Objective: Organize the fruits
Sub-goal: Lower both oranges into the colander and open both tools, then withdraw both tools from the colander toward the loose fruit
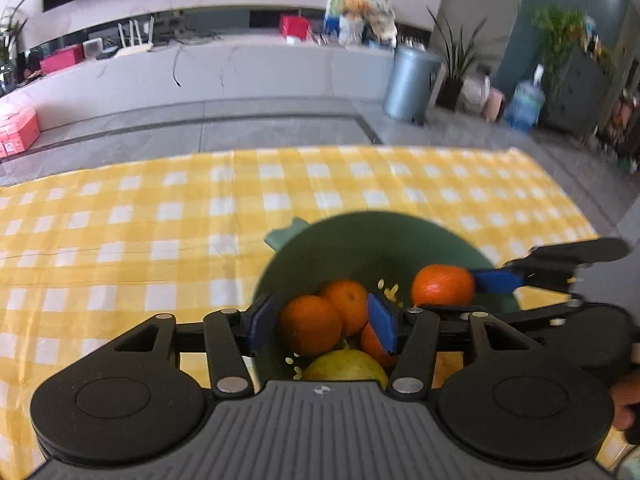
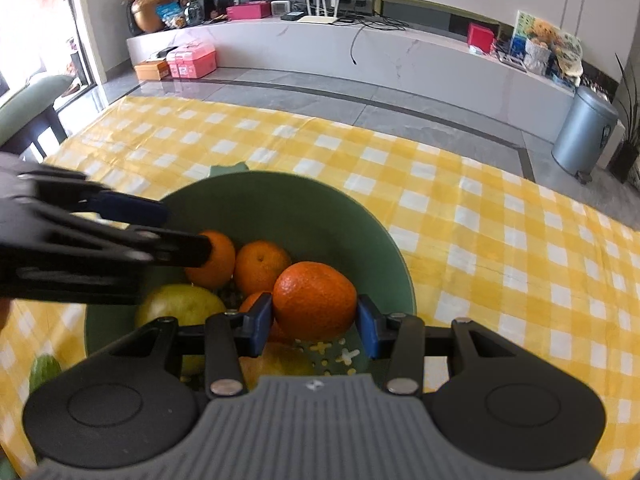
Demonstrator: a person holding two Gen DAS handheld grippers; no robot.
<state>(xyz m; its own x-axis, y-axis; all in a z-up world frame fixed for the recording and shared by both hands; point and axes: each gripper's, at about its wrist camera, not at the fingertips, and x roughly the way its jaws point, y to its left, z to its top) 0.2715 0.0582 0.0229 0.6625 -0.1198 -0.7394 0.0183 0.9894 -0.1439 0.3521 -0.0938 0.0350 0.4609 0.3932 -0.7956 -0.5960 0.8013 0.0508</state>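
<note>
A living room with a long white marble media bench along the far wall, a grey pedal bin (image 2: 585,133) on the grey tiled floor and potted plants beside it forms the background. In front lies the worktop, covered by a yellow and white checked cloth (image 2: 480,216).

On the cloth stands a green bowl (image 2: 304,208) with cross-shaped holes in its bottom. It holds several oranges and a yellow-green fruit (image 2: 180,306) near its near-left wall. Two of the loose oranges lie side by side in the middle of the bowl (image 2: 260,266).

The right hand-held gripper (image 2: 316,326) hangs over the bowl with its blue pads pressed on both sides of one orange (image 2: 316,300), holding it above the other fruit. In the left wrist view the same orange (image 1: 442,285) shows at the right, clamped at the end of the right hand-held gripper's black fingers.

The left hand-held gripper (image 1: 324,326) points down into the bowl from the other side. Its jaws stand partly apart, and an orange (image 1: 310,324) lies between the blue pads. There is a gap between that fruit and the right pad; whether the left pad touches it cannot be told. A small green thing (image 2: 44,368) lies on the cloth, just outside the bowl's left wall.
</note>
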